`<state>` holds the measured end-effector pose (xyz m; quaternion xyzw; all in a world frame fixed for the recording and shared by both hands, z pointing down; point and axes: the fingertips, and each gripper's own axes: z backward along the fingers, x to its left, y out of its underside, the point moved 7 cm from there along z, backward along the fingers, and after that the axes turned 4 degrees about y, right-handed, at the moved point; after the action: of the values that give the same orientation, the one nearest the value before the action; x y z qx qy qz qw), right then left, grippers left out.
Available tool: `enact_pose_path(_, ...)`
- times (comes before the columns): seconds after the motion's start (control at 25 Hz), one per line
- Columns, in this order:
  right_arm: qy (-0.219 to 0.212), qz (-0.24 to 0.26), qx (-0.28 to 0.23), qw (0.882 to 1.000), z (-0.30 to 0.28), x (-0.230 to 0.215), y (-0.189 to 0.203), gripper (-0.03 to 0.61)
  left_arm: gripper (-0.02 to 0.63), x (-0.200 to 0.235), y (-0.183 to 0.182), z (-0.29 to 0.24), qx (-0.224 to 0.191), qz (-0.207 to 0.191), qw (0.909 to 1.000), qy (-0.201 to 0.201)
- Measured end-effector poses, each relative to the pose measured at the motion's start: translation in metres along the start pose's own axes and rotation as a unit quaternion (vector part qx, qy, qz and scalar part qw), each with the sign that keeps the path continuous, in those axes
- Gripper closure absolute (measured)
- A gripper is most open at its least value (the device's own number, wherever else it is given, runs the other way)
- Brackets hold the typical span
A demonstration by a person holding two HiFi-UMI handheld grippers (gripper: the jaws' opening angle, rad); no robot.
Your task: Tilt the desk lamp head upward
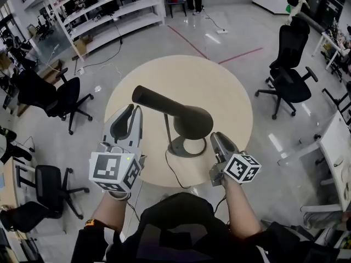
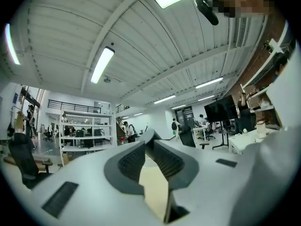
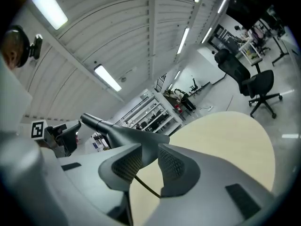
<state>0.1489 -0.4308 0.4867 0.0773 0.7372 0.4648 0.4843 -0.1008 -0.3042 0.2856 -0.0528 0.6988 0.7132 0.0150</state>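
Note:
A black desk lamp stands on the round beige table (image 1: 230,92). Its round base (image 1: 186,147) is near the front edge, and its long head (image 1: 175,111) slopes from upper left down to a wide end at the right. My left gripper (image 1: 133,109) hovers left of the lamp post, its fingertips together with nothing between them (image 2: 149,138). My right gripper (image 1: 215,136) sits just right of the base, under the head's wide end. Its jaws are a little apart (image 3: 149,149), and the lamp head (image 3: 122,133) lies just beyond the tips.
The lamp's black cord (image 1: 173,171) runs off the table's front edge toward me. Black office chairs (image 1: 288,75) (image 1: 60,95) stand on the floor to the right and left. White shelving (image 1: 104,15) is at the back and a white desk (image 1: 337,147) at the right.

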Motion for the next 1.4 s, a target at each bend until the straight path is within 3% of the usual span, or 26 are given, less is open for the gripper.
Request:
enact_pose_path(0.28, -0.009, -0.13, -0.012, 0.991, -0.015, -0.019, 0.009, 0.483, 0.512, 0.021, -0.042, -0.016, -0.028, -0.043, 0.9986, -0.014)
enact_pose_path(0.44, -0.053, -0.203, -0.02, 0.977, -0.023, -0.02, 0.014, 0.483, 0.512, 0.019, -0.053, -0.029, -0.023, -0.057, 0.9981, -0.005)
enact_pose_path(0.76, -0.108, -0.284, -0.024, 0.952, -0.034, -0.023, 0.023, 0.483, 0.472, 0.011, -0.05, -0.055, 0.018, -0.065, 0.9973, 0.029)
enact_pose_path(1.08, -0.151, -0.318, -0.031, 0.935, -0.04, -0.031, 0.023, 0.485, 0.472, 0.009, -0.04, -0.068, 0.034, -0.059, 0.9966, 0.048)
enact_pose_path(1.4, -0.137, -0.298, -0.048, 0.944, -0.032, -0.025, 0.004, 0.486, 0.474, 0.025, -0.034, -0.062, 0.035, -0.033, 0.9977, 0.049)
